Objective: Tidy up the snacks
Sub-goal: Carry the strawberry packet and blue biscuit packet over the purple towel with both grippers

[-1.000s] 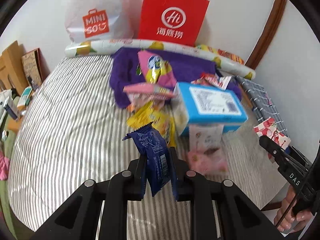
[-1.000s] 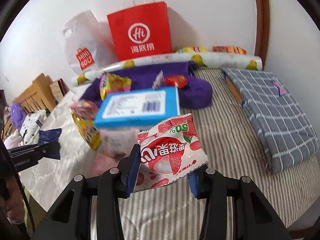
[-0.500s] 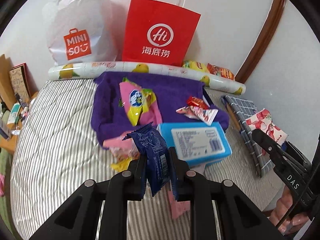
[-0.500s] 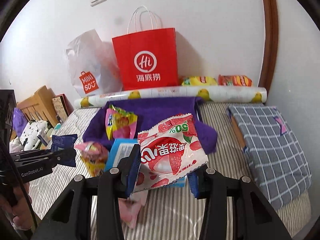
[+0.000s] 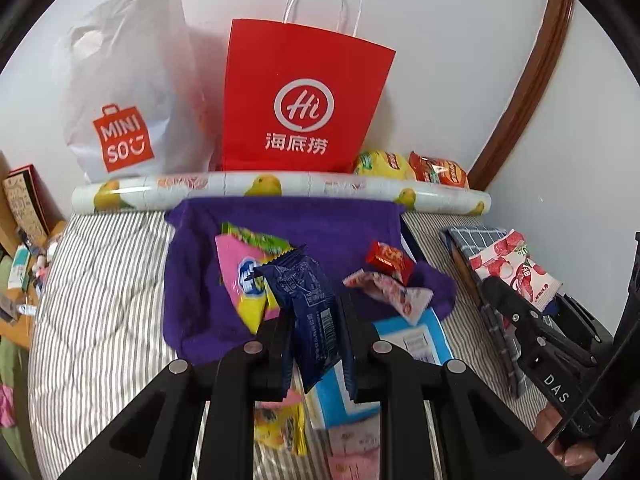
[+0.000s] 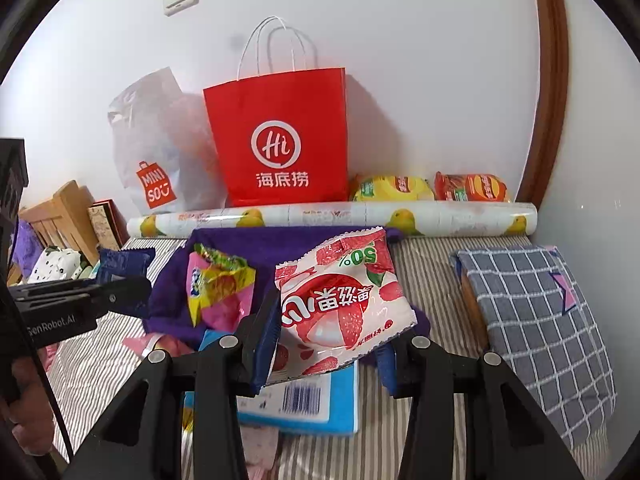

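Both claws w/ packets, higher vs. prior frame: left claw (image 5: 316, 344) blue packet (image 5: 308, 304), right claw (image 6: 328, 340) strawberry packet (image 6: 340, 292).

Both claws now ride higher above the striped bed and nearer the red paper bag (image 5: 304, 100): the left claw (image 5: 316, 344) carries its dark blue foil packet (image 5: 308, 308), the right claw (image 6: 328, 344) its pink strawberry pouch (image 6: 340, 292).

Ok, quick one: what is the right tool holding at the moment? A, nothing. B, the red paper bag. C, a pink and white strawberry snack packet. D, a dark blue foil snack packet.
C: in the right wrist view the right tool is shut on the pink and white strawberry snack packet, while the dark blue foil snack packet sits in the left tool.
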The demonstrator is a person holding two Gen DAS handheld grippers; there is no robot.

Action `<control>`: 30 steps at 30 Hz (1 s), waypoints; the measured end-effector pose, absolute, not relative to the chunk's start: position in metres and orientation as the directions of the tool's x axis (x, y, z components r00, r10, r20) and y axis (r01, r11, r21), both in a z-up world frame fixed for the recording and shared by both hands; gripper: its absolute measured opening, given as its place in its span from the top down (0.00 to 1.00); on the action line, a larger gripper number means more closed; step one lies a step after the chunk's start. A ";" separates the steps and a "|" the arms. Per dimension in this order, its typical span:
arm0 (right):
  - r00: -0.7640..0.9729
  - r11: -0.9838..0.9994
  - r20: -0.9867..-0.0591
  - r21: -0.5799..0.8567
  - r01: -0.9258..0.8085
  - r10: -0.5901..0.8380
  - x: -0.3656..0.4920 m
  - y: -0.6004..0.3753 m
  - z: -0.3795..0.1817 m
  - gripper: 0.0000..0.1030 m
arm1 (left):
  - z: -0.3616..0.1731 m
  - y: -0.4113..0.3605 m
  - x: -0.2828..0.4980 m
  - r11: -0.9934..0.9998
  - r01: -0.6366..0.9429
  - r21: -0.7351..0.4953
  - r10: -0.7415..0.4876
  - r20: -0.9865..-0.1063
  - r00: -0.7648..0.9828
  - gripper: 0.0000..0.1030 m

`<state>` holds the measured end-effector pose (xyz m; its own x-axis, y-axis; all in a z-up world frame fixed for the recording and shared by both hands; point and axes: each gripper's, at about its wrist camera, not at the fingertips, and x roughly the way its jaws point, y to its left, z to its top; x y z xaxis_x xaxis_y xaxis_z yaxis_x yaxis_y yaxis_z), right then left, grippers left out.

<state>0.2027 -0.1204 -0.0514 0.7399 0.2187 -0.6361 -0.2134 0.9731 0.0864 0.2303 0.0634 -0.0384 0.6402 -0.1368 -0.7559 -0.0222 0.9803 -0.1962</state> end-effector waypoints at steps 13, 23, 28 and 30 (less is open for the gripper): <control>0.768 0.976 -0.607 0.068 -0.206 0.204 0.264 -0.113 -0.044 0.58 | -0.028 0.067 0.290 0.986 -0.016 -0.167 -0.119 -0.765 0.633 0.82; 0.774 0.981 -0.603 0.087 -0.174 0.191 0.301 -0.116 -0.047 0.58 | -0.026 0.072 0.328 0.986 -0.027 -0.165 -0.109 -0.758 0.643 0.82; 0.764 0.980 -0.614 0.104 -0.170 0.198 0.317 -0.116 -0.055 0.58 | -0.035 0.074 0.343 0.981 -0.029 -0.191 -0.130 -0.766 0.630 0.82; 0.758 0.979 -0.620 0.109 -0.172 0.202 0.322 -0.114 -0.061 0.58 | -0.040 0.075 0.348 0.980 -0.031 -0.198 -0.136 -0.771 0.622 0.82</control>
